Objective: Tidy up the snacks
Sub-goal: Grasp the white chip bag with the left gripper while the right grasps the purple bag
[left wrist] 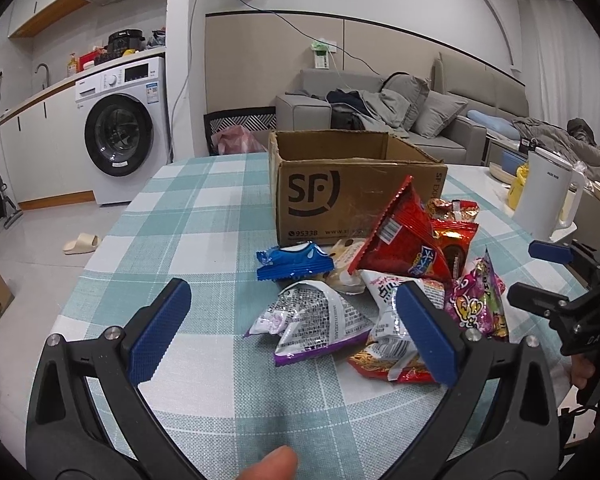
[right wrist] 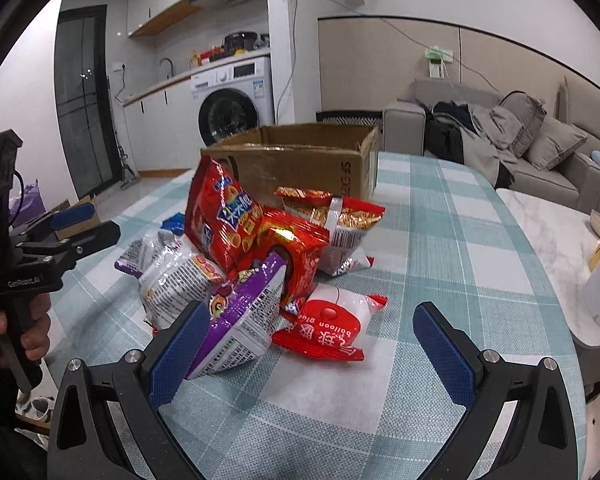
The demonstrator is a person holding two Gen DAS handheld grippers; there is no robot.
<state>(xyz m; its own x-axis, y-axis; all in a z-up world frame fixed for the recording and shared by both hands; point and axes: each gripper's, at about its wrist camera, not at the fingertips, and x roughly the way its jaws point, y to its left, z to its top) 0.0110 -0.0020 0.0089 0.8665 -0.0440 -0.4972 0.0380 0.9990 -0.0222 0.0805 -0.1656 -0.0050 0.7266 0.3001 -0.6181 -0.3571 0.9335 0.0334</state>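
Left wrist view first: my left gripper [left wrist: 292, 334] hovers low over the teal-and-white checked tablecloth [left wrist: 204, 216], its blue-padded fingers spread wide with nothing between them. Just ahead lies the heap of snack packets. Nearest me is a silver foil packet with purple trim [left wrist: 314, 322]; behind it sits a small blue wrapped snack [left wrist: 294, 262], and a tall red crinkly chip bag [left wrist: 404, 236] leans up over the rest. A pink and purple cartoon-print packet [left wrist: 478, 300] lies at the heap's right edge. Beyond the heap, touching or nearly touching it, stands the open brown cardboard box printed "SF" [left wrist: 340, 196]; I cannot see into it. A white electric kettle [left wrist: 548, 196] stands well off to the right.

From the right wrist view, my right gripper [right wrist: 312, 344] is likewise spread apart and holds nothing. Its left finger lies just beside a purple and white packet [right wrist: 240, 320], though I cannot tell whether they touch. A flat red and white packet marked "balloon glue" [right wrist: 332, 328] lies on the cloth between the fingers, farther ahead. A red and gold foil packet [right wrist: 336, 220] rests near the box.
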